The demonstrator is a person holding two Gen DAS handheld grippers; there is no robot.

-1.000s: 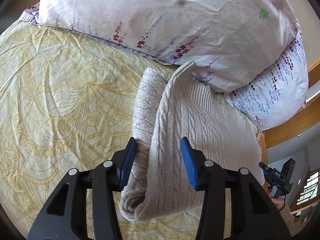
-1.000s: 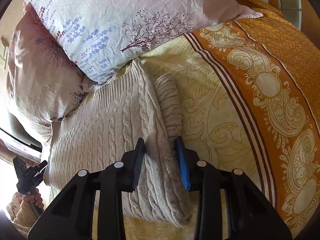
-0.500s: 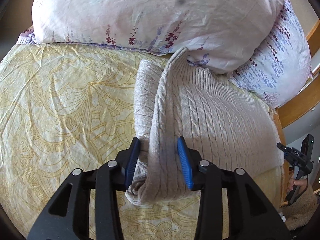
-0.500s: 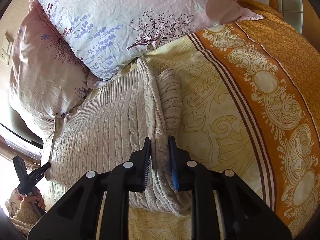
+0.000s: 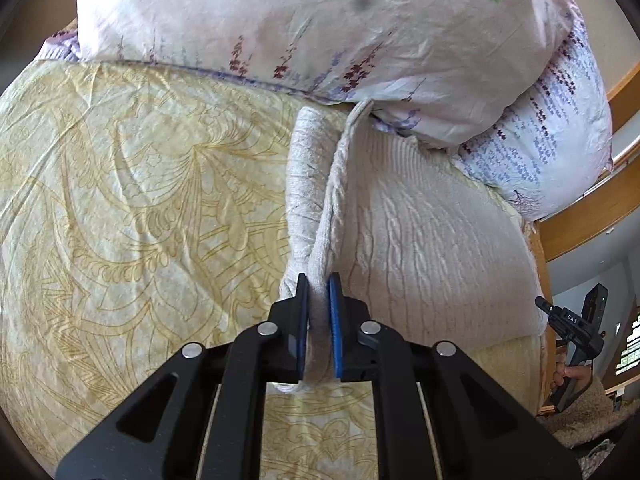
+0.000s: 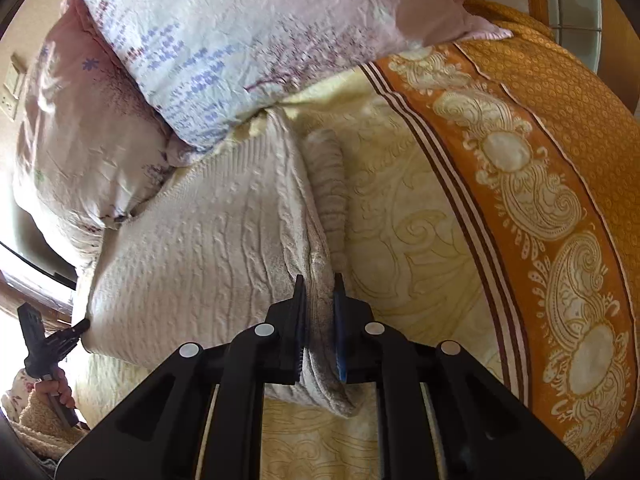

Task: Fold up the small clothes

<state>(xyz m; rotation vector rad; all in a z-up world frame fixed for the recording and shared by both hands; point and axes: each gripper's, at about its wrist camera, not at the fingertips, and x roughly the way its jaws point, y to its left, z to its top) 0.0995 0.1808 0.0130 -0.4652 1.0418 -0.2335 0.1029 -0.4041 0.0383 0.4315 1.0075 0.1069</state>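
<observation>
Here, a cream cable-knit sweater (image 5: 432,240) lies on a bed, on top of a pale yellow bedspread (image 5: 132,200) with a scroll pattern. The sweater's far edge touches the floral pillows (image 5: 312,28) stacked at the head of the bed.

Left gripper (image 5: 319,312): the jaws have just been closing. The blue pads now pinch a raised fold of the sweater's knit. The fold runs away from the gripper toward the pillows. A rolled sleeve (image 5: 306,176) lies just beside the fold, on its left in the left wrist view.

Right gripper (image 6: 319,316): the jaws have just been closing. They are pressed onto the folded side edge of the sweater (image 6: 200,248), with knit fabric between the pads. In the right wrist view a sleeve (image 6: 328,176) lies just beside the fold, on its right, resting on the bedspread (image 6: 416,240). An orange paisley border (image 6: 552,184) of the bedspread runs along the right side of that view.

Each wrist view shows the other gripper at its margin, with a hand (image 5: 576,374) on its handle. In the right wrist view, the left gripper's tip (image 6: 82,325) meets the sweater's near corner. The pillows (image 6: 224,48) overlap the sweater's top edge.
</observation>
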